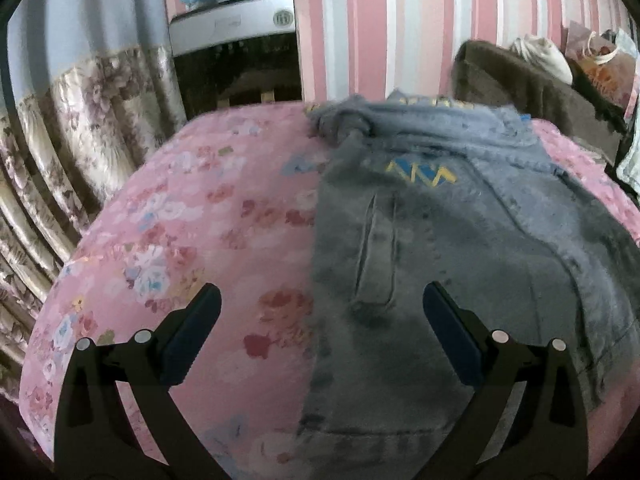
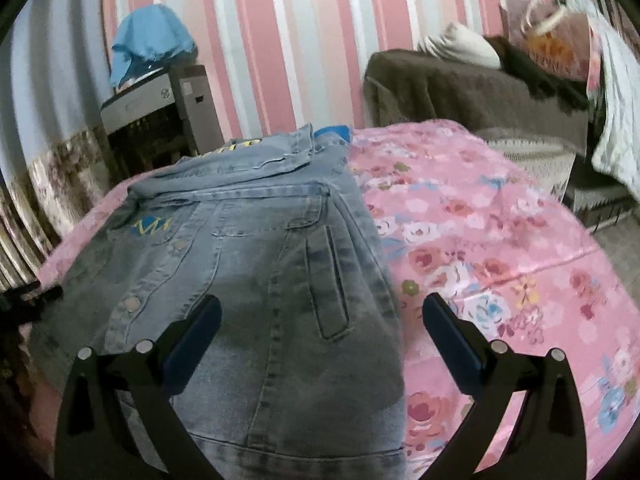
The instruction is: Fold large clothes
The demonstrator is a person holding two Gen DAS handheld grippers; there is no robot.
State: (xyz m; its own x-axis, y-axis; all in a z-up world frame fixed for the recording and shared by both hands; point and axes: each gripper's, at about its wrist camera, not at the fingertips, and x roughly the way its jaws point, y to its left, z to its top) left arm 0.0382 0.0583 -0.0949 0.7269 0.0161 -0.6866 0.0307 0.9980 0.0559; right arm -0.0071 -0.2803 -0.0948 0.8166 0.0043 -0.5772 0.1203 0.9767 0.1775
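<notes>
A light blue denim jacket point(image 1: 440, 240) lies flat, front up, on a pink floral sheet point(image 1: 192, 232), its sides folded in to a narrow strip. A yellow and blue logo point(image 1: 422, 174) marks its chest. My left gripper point(image 1: 322, 320) hovers open over the jacket's lower left edge, with nothing between its fingers. In the right wrist view the same jacket point(image 2: 248, 264) fills the left half, with snap buttons and a slit pocket point(image 2: 332, 296). My right gripper point(image 2: 322, 328) stands open above the jacket's lower right edge, holding nothing.
The pink floral sheet point(image 2: 500, 260) covers the whole work surface. A brown covered sofa point(image 2: 472, 96) with bags and cloths stands at the back right. A grey appliance point(image 1: 236, 28) under a blue cloth stands against the striped wall. Floral curtains point(image 1: 60, 128) hang at left.
</notes>
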